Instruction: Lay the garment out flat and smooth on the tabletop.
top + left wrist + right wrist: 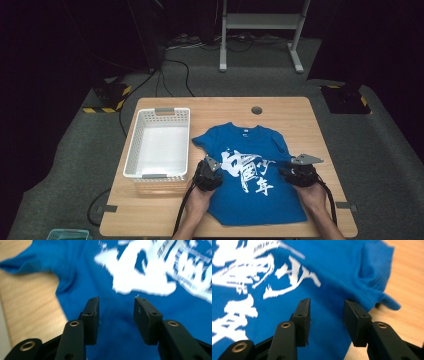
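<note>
A blue T-shirt (250, 165) with white lettering lies flat on the wooden table (300, 115), print up and collar toward the far side. My left gripper (218, 169) hovers over the shirt's left side, below the left sleeve. In the left gripper view its jaws (116, 300) stand apart above blue cloth (75, 272), with nothing pinched between them. My right gripper (283, 170) is at the shirt's right side. In the right gripper view it (327, 301) is open over the cloth near the right sleeve (374, 272). A person's hands hold both from the near edge.
A white plastic basket (132, 150) stands on the table's left half, close beside the left gripper. There is a round hole (256, 110) in the table's far edge. A teal bin (67, 234) sits on the floor at the near left. Bare wood lies right of the shirt.
</note>
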`<state>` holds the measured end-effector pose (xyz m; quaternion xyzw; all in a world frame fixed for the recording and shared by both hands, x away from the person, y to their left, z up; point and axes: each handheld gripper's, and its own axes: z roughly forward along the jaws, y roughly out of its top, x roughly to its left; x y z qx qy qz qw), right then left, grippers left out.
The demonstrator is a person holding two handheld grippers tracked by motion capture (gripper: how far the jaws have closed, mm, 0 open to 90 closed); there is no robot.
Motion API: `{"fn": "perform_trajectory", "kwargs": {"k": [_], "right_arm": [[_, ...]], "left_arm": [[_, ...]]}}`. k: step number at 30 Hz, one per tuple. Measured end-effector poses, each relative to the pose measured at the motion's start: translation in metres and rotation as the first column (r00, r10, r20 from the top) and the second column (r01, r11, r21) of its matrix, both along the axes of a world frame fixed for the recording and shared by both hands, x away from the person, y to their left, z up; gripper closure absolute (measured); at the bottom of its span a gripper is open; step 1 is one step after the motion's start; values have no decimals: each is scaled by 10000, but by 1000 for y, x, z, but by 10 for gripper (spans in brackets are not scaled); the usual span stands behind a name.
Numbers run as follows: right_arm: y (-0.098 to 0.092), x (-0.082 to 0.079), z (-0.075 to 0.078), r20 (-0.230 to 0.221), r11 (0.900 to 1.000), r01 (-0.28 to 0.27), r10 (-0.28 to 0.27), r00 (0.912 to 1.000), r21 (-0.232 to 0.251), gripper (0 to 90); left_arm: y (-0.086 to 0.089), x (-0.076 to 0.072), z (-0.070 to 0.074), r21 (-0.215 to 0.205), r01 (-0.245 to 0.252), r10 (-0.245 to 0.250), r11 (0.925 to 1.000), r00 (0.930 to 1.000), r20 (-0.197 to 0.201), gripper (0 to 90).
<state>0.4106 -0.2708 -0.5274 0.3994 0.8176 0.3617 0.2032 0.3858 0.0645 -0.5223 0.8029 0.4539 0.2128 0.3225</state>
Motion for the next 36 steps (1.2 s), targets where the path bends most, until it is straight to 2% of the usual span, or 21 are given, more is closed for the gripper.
{"fn": "perform_trajectory", "kwargs": {"k": [3,9,11,13,18,19,20,23,26,28,32,35,36], "right_arm": [[-1,6,6,312,9994,298,-304,9991,186,592],[-3,26,12,422,9962,860,-864,9954,116,591],[-4,34,12,402,9938,1105,-1108,9930,94,591],[-5,42,11,324,9911,1333,-1332,9906,5,591],[-5,63,0,-37,9825,1812,-1815,9834,-421,567],[-5,65,-2,-137,9820,1835,-1843,9828,-444,570],[-5,67,-5,-178,9828,1820,-1826,9830,-300,586],[-6,69,-6,-313,9846,1749,-1749,9841,-40,710],[-8,70,-5,-249,9859,1661,-1666,9857,-216,847],[-11,71,-5,-168,9842,1750,-1755,9843,-276,865],[-20,69,-5,-152,9780,2087,-2088,9778,-45,857],[-23,69,-6,-209,9701,2427,-2425,9699,59,709],[-23,69,-6,-263,9676,2521,-2517,9674,120,685]], "left_arm": [[-8,13,0,-68,-18,18,10000,9999,101,535],[-11,39,-5,-124,-351,350,9993,9993,-116,518],[-10,42,-8,-163,-406,402,9990,9988,-276,521],[-7,44,-9,-378,-407,397,9985,9988,-285,516],[-4,46,-13,-561,-526,528,9970,9986,15,459],[-4,46,-15,-613,-562,577,9965,9981,230,458],[-3,45,-17,-708,-568,597,9959,9974,393,458],[-3,45,-18,-777,-579,613,9953,9972,427,459],[-2,45,-18,-793,-543,577,9954,9975,412,458],[-2,45,-18,-797,-544,578,9953,9975,412,458],[-2,45,-18,-790,-537,571,9954,9975,413,458],[-2,44,-17,-786,-514,547,9956,9977,404,455],[-2,45,-17,-777,-497,528,9957,9979,386,453]]}}
